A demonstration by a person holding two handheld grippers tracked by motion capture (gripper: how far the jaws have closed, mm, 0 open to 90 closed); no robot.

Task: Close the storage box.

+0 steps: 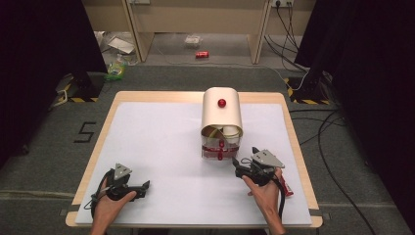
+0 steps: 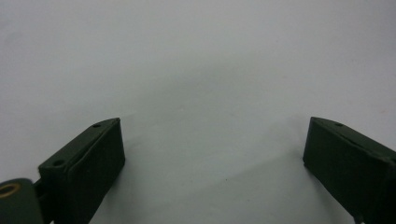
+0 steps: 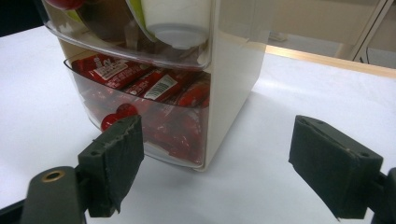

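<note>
Approaching the lower drawer looks like the step in hand, judging by where the right gripper (image 1: 248,160) points.

Tabletop (image 1: 161,147): white sheet, bare apart from the items below.

Drawer cabinet (image 1: 222,117): cream, rounded top, standing at centre toward the far edge, front facing the person. It has 2 clear drawers. The upper drawer (image 3: 140,42) holds a white cup and other items I cannot identify. The lower drawer (image 3: 154,116) is packed with red snack packets, and its red knob (image 3: 114,116) sits low on the front.

Right gripper: near the cabinet's front right corner, not touching. Its fingers (image 3: 116,154) stand wide apart, holding nothing; the near one lies just beside the knob in the right gripper view.

Left gripper (image 1: 139,188): well apart from the cabinet, near the tabletop's front left. Its fingers (image 2: 88,163) are wide, empty, over bare sheet.

Red packet (image 1: 286,187): lying by the right hand.

Judgement for a good grasp:
1. Swing the right gripper to centre the knob between both fingers.
2. Close squarely on the knob, then pull straight toward the person.
3. The light cabinet may slide, so the left gripper could brace it.
</note>
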